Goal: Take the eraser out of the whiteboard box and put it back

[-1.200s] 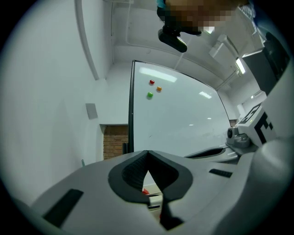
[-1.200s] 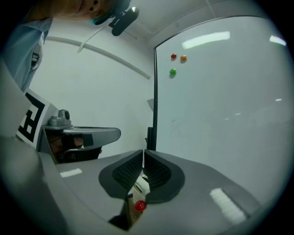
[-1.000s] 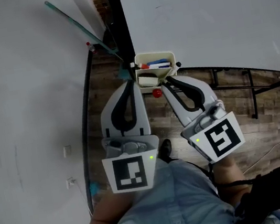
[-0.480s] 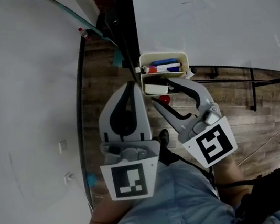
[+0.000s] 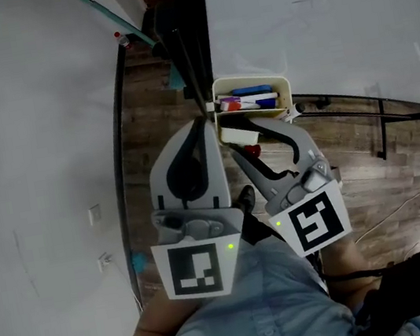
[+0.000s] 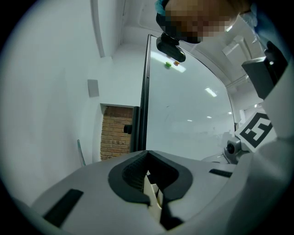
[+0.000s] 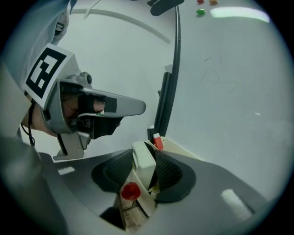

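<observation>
The cream whiteboard box (image 5: 282,83) hangs at the whiteboard's lower edge and holds several markers (image 5: 251,100). The white eraser (image 5: 234,135) stands at the box's near side. My right gripper (image 5: 241,137) has just been closing on it, and the eraser is between the pads. In the right gripper view the eraser (image 7: 143,160) stands upright, with the right gripper (image 7: 146,169) touching it on both sides and the box rim (image 7: 177,146) just behind. My left gripper (image 5: 201,122) is shut and empty beside the box's left edge. The left gripper view shows the left gripper (image 6: 151,183) with only a thin slit.
The whiteboard (image 5: 328,16) fills the upper right and its black frame post (image 5: 192,38) runs down to the box. A white wall (image 5: 32,153) stands at the left. A small red round thing (image 5: 252,150) shows below the eraser. A cable (image 5: 408,210) lies on the wood floor.
The right jaws, shut beside the box a second ago, opened wide around the eraser and have narrowed onto it. Both grippers have sunk a little; the left one stays shut.
</observation>
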